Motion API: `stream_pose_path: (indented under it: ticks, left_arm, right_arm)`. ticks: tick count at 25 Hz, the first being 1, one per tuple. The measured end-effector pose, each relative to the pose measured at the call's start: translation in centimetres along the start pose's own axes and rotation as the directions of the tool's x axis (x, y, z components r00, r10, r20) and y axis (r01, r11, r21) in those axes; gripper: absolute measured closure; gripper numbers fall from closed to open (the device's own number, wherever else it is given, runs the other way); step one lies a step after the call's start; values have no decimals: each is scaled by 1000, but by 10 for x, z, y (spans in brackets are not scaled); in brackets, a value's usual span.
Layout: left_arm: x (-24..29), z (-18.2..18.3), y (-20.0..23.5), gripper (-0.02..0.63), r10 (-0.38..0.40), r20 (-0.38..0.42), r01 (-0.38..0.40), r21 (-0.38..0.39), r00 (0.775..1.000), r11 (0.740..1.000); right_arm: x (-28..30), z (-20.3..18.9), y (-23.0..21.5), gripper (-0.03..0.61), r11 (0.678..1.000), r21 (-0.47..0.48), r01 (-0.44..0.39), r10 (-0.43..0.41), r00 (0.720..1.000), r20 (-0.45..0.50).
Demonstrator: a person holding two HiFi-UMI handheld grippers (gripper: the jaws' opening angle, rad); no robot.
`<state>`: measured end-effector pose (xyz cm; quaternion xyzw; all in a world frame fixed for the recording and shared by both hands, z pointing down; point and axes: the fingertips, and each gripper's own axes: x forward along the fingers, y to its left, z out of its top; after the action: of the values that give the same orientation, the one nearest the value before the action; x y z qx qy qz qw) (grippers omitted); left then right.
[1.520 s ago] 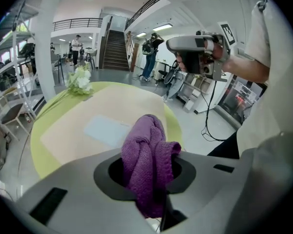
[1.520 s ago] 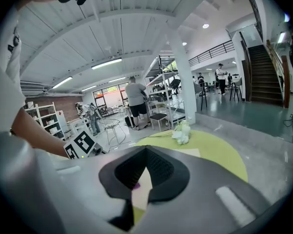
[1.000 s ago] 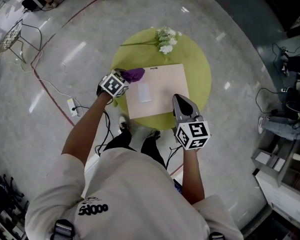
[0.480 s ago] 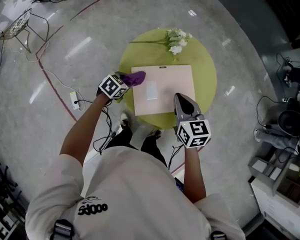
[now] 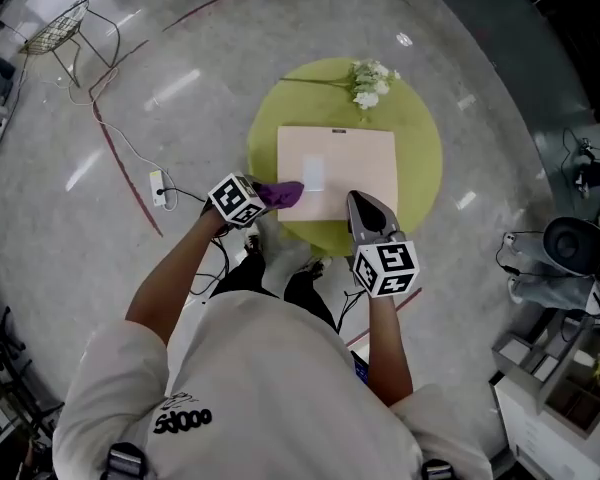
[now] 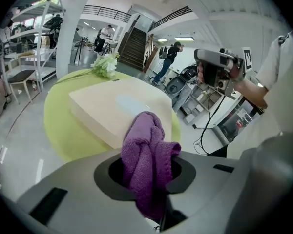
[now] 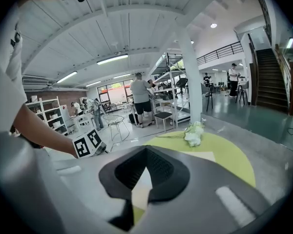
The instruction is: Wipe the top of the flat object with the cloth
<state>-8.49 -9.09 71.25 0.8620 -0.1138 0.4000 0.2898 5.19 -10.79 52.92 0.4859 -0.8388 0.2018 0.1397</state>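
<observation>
A beige flat board (image 5: 345, 168) lies on the round green table (image 5: 420, 138). My left gripper (image 5: 265, 196) is shut on a bunched purple cloth (image 5: 283, 194) at the board's left edge, near its front corner. In the left gripper view the cloth (image 6: 145, 147) bulges up between the jaws of the left gripper (image 6: 147, 165), with the board (image 6: 105, 108) just beyond. My right gripper (image 5: 365, 211) hovers at the board's front right edge, jaws together and holding nothing. In its own view the right gripper (image 7: 145, 172) points over the table (image 7: 232, 157).
A spray of white flowers (image 5: 368, 81) lies at the table's far edge, beyond the board. A power strip (image 5: 158, 188) with cables lies on the floor at left. Shelving (image 5: 560, 368) and gear stand at right. People stand far off in the hall.
My left gripper carried the cloth from the board's far left corner along the left edge toward me. The right gripper stayed at the board's front right edge.
</observation>
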Motion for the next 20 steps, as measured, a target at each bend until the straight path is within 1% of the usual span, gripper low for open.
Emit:
stream_pose_path:
  ticks: [4, 7, 9, 11, 13, 15, 18, 20]
  left_arm:
    - [3, -16, -24, 525, -31, -43, 31, 0, 999, 1000]
    - [3, -21, -37, 525, -26, -67, 29, 52, 997, 998]
    - [1, -22, -40, 525, -15, -68, 20, 76, 998, 997]
    - [-3, -19, -42, 525, -7, -46, 11, 89, 999, 996]
    - [-14, -3, -42, 525, -3, 15, 2, 108, 1000, 994]
    - [-28, 25, -41, 525, 4, 102, -17, 127, 995, 992]
    - [-54, 77, -33, 525, 32, 231, -71, 164, 972, 984]
    - [-72, 113, -29, 525, 57, 313, -121, 192, 948, 974]
  right_arm:
    - [2, 1, 2, 571, 1000, -18, -14, 14, 1000, 2]
    - [1, 6, 5, 571, 999, -29, -19, 20, 1000, 15]
    - [0, 12, 6, 571, 999, -41, -17, 18, 999, 29]
    - [-1, 20, 4, 571, 998, -54, -14, 17, 999, 47]
    - [-5, 31, -1, 571, 998, -65, -8, 12, 998, 69]
    - [-10, 44, -10, 571, 997, -79, 14, -6, 995, 96]
    - [-19, 67, -28, 571, 990, -115, 79, -63, 988, 142]
    - [-25, 82, -38, 570, 983, -138, 122, -98, 980, 171]
